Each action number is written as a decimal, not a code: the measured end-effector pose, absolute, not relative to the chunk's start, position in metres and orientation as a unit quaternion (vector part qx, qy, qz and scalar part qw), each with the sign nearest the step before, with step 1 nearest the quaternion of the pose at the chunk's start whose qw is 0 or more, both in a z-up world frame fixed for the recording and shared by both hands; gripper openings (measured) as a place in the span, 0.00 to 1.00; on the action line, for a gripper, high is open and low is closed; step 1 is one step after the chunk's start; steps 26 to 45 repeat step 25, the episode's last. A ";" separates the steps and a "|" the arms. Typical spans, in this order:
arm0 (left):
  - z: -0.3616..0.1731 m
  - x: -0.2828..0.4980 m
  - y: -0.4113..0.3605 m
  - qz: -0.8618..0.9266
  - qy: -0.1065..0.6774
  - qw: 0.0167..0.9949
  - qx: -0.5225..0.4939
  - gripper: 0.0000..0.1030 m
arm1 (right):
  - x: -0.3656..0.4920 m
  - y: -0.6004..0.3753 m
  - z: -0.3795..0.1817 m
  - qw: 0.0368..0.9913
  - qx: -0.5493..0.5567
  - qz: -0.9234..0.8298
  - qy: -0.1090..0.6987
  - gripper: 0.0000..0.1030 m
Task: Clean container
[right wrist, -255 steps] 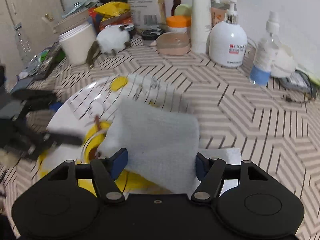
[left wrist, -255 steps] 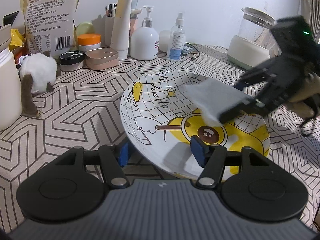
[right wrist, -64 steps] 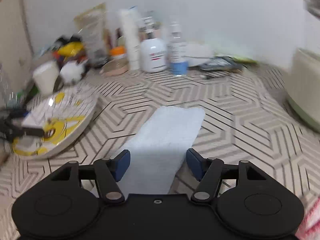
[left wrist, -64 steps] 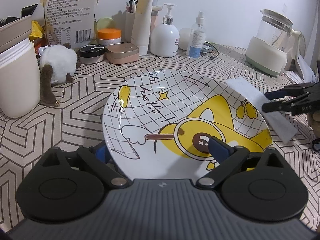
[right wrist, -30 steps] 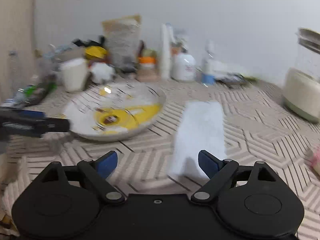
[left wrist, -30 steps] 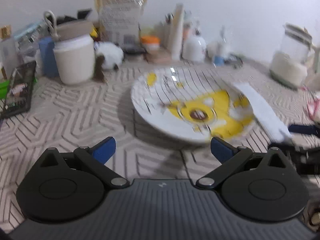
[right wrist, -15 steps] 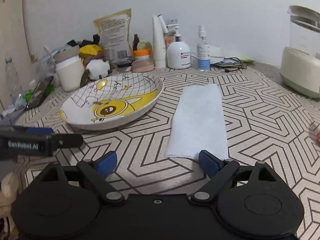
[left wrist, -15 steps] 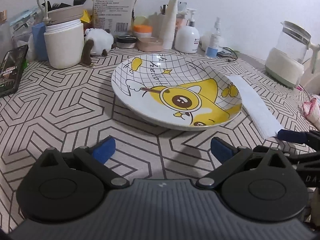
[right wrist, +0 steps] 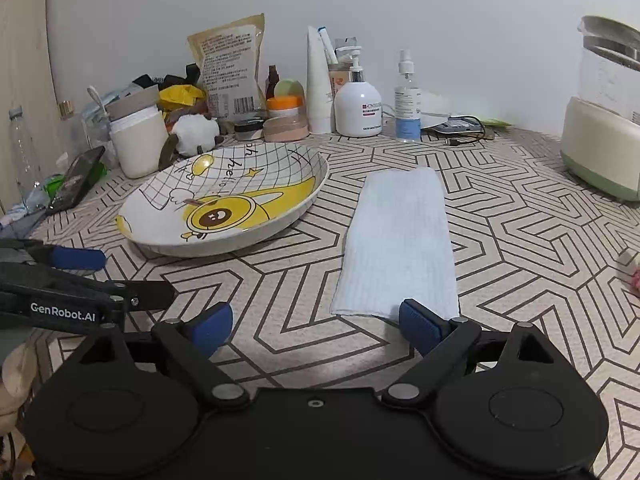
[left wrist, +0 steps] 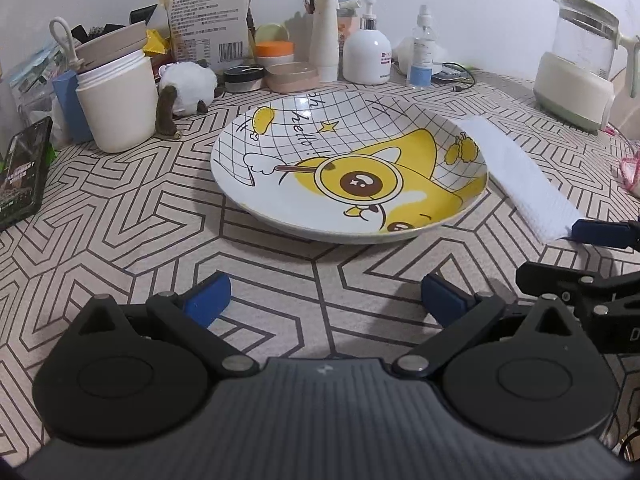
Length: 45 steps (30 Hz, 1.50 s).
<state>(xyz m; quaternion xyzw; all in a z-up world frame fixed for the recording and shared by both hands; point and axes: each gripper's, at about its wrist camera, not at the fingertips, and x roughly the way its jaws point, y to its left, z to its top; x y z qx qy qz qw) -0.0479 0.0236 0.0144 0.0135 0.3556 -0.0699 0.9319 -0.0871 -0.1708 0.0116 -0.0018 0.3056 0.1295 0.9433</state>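
A shallow white bowl with a yellow cartoon print (left wrist: 348, 172) rests on the patterned tablecloth; it also shows in the right wrist view (right wrist: 228, 204). A folded white cloth (right wrist: 400, 244) lies flat to its right, also seen in the left wrist view (left wrist: 520, 184). My left gripper (left wrist: 326, 300) is open and empty, pulled back in front of the bowl. My right gripper (right wrist: 316, 326) is open and empty, just short of the cloth's near end.
Along the back wall stand a white jar (left wrist: 118, 104), a plush toy (left wrist: 184, 88), a food bag (left wrist: 208, 8), a pump bottle (left wrist: 366, 56), a spray bottle (left wrist: 422, 56) and cosmetic tins. A kettle (left wrist: 580, 68) stands at the far right, a phone (left wrist: 22, 172) at the left.
Both grippers have let go, the left of the bowl and the right of the cloth, and drawn back toward the table's front. Bowl and cloth now lie on the table.
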 end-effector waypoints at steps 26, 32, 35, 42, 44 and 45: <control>0.014 -0.051 0.021 -0.071 0.351 0.934 0.018 1.00 | -0.083 -0.170 0.013 0.941 -0.005 0.139 0.309 0.95; 0.014 -0.051 0.021 -0.071 0.351 0.934 0.018 1.00 | -0.083 -0.170 0.013 0.941 -0.005 0.139 0.309 0.95; 0.014 -0.051 0.021 -0.071 0.351 0.934 0.018 1.00 | -0.083 -0.170 0.013 0.941 -0.005 0.139 0.309 0.95; 0.014 -0.051 0.021 -0.071 0.351 0.934 0.018 1.00 | -0.083 -0.170 0.013 0.941 -0.005 0.139 0.309 0.95; 0.014 -0.051 0.021 -0.071 0.351 0.934 0.018 1.00 | -0.083 -0.170 0.013 0.941 -0.005 0.139 0.309 0.95; 0.014 -0.051 0.021 -0.071 0.351 0.934 0.018 1.00 | -0.083 -0.170 0.013 0.941 -0.005 0.139 0.309 0.95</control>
